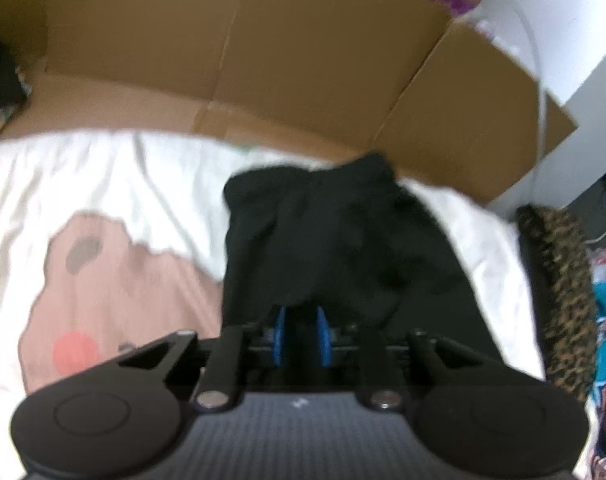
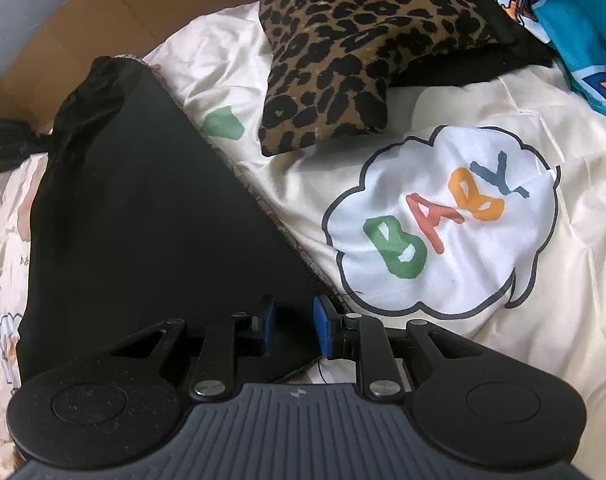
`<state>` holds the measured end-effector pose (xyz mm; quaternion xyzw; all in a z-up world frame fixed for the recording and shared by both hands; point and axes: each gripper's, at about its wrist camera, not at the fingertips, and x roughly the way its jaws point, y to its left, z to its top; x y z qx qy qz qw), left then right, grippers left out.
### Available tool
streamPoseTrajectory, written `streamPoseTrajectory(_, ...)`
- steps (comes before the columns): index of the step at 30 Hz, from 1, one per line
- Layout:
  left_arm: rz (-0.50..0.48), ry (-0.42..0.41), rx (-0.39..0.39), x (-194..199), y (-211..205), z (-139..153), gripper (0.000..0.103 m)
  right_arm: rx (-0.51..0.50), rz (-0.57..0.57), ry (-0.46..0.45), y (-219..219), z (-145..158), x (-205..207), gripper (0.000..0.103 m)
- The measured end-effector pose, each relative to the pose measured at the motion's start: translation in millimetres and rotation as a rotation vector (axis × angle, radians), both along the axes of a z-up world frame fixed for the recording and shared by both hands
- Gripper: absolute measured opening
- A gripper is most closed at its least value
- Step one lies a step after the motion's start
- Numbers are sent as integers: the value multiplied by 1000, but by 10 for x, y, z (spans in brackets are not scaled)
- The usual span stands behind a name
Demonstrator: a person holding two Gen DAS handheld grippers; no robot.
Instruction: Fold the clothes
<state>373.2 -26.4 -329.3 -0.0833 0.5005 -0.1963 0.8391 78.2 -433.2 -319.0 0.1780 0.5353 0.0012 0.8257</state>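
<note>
A black garment [image 1: 335,240] lies on a cream printed bedsheet [image 1: 103,184]. In the left wrist view it is bunched at its far end, and my left gripper [image 1: 302,334] sits at its near edge with the blue pads a little apart and black cloth between them. In the right wrist view the garment [image 2: 143,208] lies flat with a straight ribbed hem running diagonally. My right gripper [image 2: 294,326] is at the garment's near corner, the blue pads apart with the cloth corner between them.
A leopard-print cushion [image 2: 343,48] lies on the sheet [image 2: 443,320] beyond the garment's hem, also in the left wrist view [image 1: 559,280] at the right. Cardboard sheets [image 1: 263,48] stand behind the bed. Blue patterned fabric [image 2: 575,12] lies at the far right.
</note>
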Motion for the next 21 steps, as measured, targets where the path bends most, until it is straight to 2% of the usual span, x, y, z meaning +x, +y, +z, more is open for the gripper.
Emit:
streamPoseTrajectory(6,3,-11,2,237,-129,-48,20,15,10,15,-5,-53,54,28)
streamPoseTrajectory(10,23,36,11,426,-190,-249,21,18,14,17,-9,-65,62,28)
streamPoseTrajectory(13,15,49,36,449,-216,-344,24,30,7,15,-37,-79,46,28)
streamPoseTrajectory(16,-13,21,70,444,-289,-432,25,31,12,18,-40,-105,51,28)
streamPoseTrajectory(21,-7,12,89,382,-315,-340,27,39,0,19,-56,-105,45,28)
